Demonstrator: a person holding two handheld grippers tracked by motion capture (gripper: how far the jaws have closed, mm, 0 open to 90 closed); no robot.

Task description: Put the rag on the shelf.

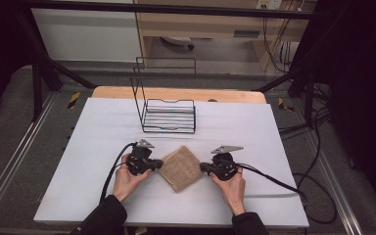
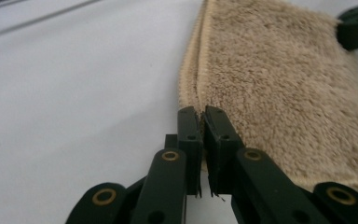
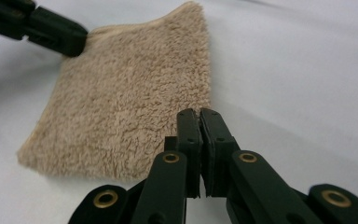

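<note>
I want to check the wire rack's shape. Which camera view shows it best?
The high view: the black wire rack stands whole on the white table, its slatted base and tall back frame clear, beyond the tan towel. The two gripper views look along the jaws at the towel and offer nothing of the rack's shape.

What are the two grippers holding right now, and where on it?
Both hold the folded tan towel: the left gripper pinches its left corner, the right gripper its opposite, right corner.
</note>
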